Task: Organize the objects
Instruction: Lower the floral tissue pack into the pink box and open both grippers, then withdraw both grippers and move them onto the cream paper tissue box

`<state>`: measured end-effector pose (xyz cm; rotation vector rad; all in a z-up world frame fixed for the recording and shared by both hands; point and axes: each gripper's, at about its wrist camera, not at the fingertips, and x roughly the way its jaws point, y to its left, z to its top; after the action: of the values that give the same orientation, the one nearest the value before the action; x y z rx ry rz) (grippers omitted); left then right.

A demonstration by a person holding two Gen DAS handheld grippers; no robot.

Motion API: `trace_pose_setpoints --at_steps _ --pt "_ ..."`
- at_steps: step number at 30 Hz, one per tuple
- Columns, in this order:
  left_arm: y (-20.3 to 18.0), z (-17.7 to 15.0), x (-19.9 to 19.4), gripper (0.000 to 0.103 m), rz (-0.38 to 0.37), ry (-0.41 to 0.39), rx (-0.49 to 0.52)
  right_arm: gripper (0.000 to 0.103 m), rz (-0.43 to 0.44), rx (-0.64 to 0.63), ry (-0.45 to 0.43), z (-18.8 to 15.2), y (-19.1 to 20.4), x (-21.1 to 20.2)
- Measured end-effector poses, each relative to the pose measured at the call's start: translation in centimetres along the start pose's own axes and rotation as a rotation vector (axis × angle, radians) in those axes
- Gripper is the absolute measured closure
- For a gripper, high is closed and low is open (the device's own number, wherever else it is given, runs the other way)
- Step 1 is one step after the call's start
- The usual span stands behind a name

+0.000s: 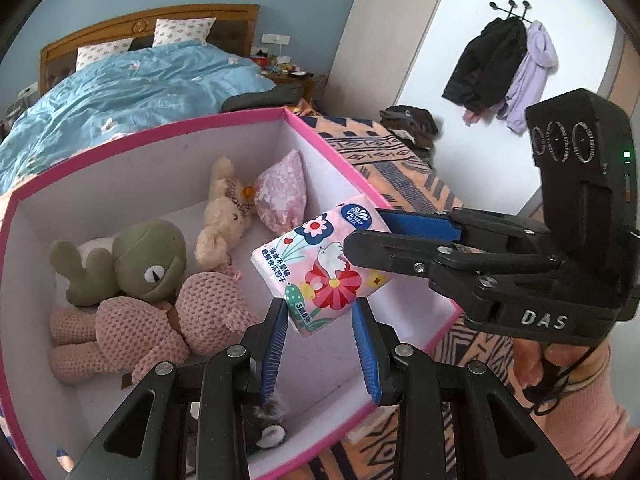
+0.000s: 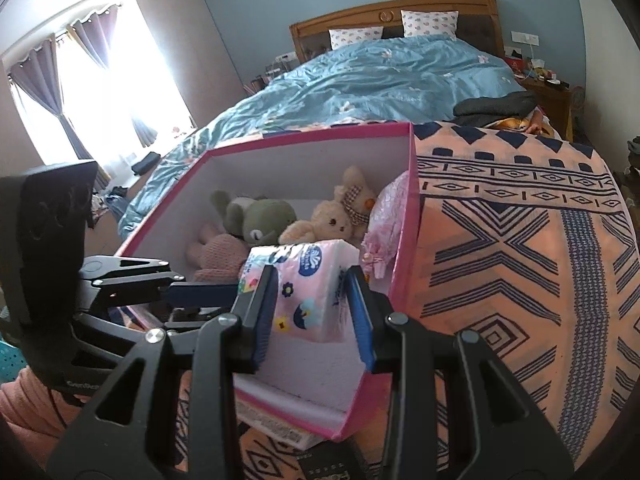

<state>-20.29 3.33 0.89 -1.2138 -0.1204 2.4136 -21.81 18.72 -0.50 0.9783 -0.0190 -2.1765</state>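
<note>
Both grippers clamp one soft tissue pack [image 1: 320,268] – glossy pink plastic printed with flowers and a white bird – held above the pink-rimmed box [image 1: 320,132] at frame centre. The left gripper [image 1: 320,312] pinches the pack's lower end between ribbed blue pads; the right gripper [image 2: 312,284] squeezes its other end, jaws narrowed onto it. Inside the white-walled cardboard box lie a knitted pink doll [image 1: 132,332], a green plush frog [image 1: 144,264], a fluffy cream rabbit [image 1: 224,216] and a crinkled pink floral pouch [image 1: 280,192].
</note>
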Motion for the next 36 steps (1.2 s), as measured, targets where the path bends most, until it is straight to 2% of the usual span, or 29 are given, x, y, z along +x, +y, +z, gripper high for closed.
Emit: trace_pose_setpoints --at_steps 7,14,22,25,32,36 --pt "0.8 0.2 0.8 0.070 0.002 0.015 -0.026 0.064 -0.051 -0.017 0.001 0.7 0.3 0.8" --pt "0.9 0.0 0.8 0.070 0.003 0.005 -0.036 0.064 -0.044 -0.015 -0.010 0.5 0.4 0.7" --pt "-0.2 -0.9 -1.6 0.066 0.000 -0.083 -0.006 0.062 -0.005 -0.020 -0.058 -0.1 0.8 -1.5" --pt "-0.9 -1.5 -3.1 0.060 0.004 -0.123 0.015 0.057 0.016 -0.030 -0.079 -0.8 1.3 -2.7" --pt "-1.9 -3.8 -6.0 0.060 -0.003 -0.186 0.054 0.057 0.081 -0.027 -0.118 -3.9 2.0 -6.1" --pt "-2.6 -5.6 -6.6 0.060 0.003 -0.211 0.081 0.057 0.107 -0.029 -0.102 -6.2 2.4 -7.0"
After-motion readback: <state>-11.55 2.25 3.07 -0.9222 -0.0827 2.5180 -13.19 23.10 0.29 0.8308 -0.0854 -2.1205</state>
